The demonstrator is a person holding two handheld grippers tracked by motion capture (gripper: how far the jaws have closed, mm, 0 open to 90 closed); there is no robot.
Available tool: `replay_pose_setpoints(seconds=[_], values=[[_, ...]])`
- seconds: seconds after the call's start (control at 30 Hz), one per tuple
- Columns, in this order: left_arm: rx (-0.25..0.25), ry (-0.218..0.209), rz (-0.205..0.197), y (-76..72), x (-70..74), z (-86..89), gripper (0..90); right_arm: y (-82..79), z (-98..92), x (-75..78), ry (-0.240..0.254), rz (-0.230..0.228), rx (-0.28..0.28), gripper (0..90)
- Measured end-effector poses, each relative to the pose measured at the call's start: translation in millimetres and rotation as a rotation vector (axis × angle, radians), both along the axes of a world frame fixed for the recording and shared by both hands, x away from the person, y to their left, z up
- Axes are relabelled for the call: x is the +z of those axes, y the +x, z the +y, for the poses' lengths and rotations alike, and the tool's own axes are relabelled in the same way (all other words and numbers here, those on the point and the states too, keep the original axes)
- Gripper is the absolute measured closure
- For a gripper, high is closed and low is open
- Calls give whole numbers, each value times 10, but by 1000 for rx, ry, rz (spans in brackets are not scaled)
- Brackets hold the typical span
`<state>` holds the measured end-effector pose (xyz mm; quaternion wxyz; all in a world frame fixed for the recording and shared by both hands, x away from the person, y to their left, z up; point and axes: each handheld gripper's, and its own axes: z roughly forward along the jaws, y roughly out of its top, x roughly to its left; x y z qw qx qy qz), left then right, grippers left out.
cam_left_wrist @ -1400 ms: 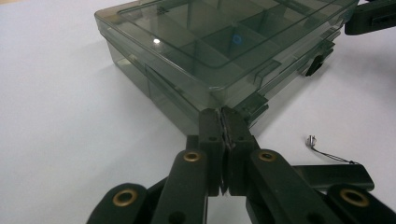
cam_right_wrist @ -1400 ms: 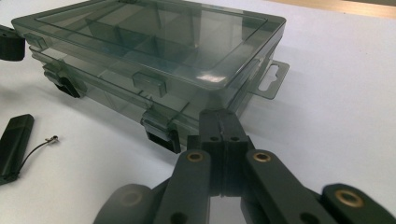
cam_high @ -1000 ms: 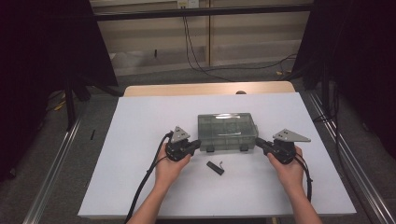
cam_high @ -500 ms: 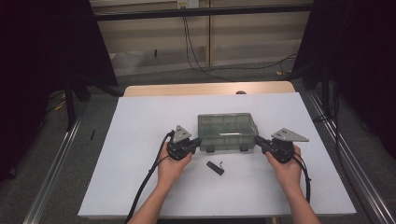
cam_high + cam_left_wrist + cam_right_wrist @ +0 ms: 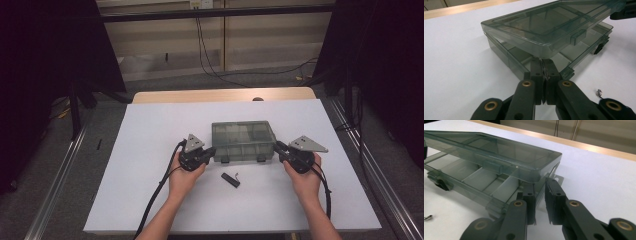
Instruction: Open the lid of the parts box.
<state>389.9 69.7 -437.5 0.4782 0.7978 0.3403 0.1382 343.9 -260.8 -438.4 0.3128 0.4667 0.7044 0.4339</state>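
- Your right gripper (image 5: 540, 195) fingers have just been opening: a gap shows between the pads, and the corner of the smoky clear organizer box (image 5: 243, 141) stands in that gap, no longer pinched as far as the right gripper view tells.
- Left gripper (image 5: 543, 72) fingers are clenched tight, pad against pad, right at the box's front corner; whether a thin lip of the box is caught between them, you cannot tell from here.
- Box lid (image 5: 541, 23) sits raised above the tray, just beyond your left fingertips, with a clear slit between lid and base along the front edge. It is ajar, not latched.
- From above, the box lies between your two grippers on the white table (image 5: 150, 150), left gripper (image 5: 207, 152) at its near-left corner, right gripper (image 5: 280, 149) at its near-right corner.
- A small dark loose part (image 5: 230, 179) lies on the table just behind your left fingertips, toward you, apart from the box.
- Judging from this, the right side is letting go, so the box's hold now rests on your left side alone. If you mean to swing the lid fully up, the freed right fingers look well placed to get under its edge.
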Motion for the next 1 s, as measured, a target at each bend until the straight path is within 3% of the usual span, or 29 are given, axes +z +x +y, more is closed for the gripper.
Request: replay_pose_setpoints(seconds=[0.17, 0.5, 0.73, 1.0], values=[[-1, -3, 2, 8, -2, 3, 883, 34, 1, 12, -9, -3, -16, 817], [-7, 5, -4, 10, -9, -24, 881, 131, 12, 95, 54, -34, -48, 838], [-7, 0, -4, 12, -15, -29, 882, 195, 34, 147, 47, -37, -66, 851], [-14, 3, -7, 10, -22, -40, 882, 324, 62, 207, 77, -59, -99, 861]])
